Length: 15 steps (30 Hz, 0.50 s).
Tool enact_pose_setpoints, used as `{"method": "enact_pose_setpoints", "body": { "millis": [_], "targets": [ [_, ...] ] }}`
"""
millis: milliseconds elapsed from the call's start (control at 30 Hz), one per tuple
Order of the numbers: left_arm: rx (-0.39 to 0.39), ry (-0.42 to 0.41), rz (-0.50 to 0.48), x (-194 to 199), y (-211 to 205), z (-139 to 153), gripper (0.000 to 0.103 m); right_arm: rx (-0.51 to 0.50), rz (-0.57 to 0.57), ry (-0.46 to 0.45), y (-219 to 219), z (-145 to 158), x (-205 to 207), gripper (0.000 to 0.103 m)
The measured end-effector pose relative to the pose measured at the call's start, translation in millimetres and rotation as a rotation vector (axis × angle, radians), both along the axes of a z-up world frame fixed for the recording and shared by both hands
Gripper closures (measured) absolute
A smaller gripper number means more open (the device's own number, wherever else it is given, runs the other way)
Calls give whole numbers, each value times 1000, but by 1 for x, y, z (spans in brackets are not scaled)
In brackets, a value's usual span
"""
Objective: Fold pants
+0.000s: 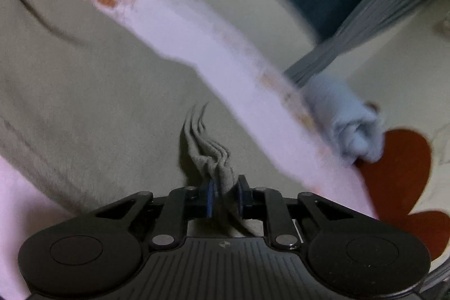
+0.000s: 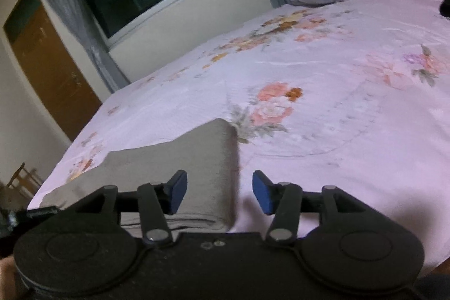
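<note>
A: Where are we?
B: Pants (image 2: pixel 180 176) lie partly folded on the bed (image 2: pixel 337 131); our left gripper (image 1: pixel 225 197) pinches an edge, right gripper (image 2: pixel 219 191) gapes empty.
A: So more folding left.

Two matte black handheld grippers with blue pads

The left gripper (image 1: pixel 225 200) and right gripper (image 2: pixel 219 191) match: ribbed black housing, two round discs at the sides, flat linkage arms pinned by silver rivets, and dark blue rubber pads (image 2: pixel 263 194) on the fingertips.
</note>
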<state>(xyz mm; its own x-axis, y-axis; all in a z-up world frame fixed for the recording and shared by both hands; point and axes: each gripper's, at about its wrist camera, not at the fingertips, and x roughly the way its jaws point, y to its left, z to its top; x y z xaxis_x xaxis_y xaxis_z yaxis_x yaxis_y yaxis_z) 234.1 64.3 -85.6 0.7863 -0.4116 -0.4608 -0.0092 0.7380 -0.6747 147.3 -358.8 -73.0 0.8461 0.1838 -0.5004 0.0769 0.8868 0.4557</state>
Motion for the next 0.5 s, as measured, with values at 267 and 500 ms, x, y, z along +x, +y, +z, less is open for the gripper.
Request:
{"method": "enact_pose_setpoints", "body": {
  "millis": [267, 500],
  "targets": [
    [-2, 122, 9, 0, 6, -34, 87, -126, 60, 31, 24, -2, 13, 54],
    [13, 120, -21, 2, 3, -31, 82, -211, 90, 164, 38, -26, 37, 46]
  ]
}}
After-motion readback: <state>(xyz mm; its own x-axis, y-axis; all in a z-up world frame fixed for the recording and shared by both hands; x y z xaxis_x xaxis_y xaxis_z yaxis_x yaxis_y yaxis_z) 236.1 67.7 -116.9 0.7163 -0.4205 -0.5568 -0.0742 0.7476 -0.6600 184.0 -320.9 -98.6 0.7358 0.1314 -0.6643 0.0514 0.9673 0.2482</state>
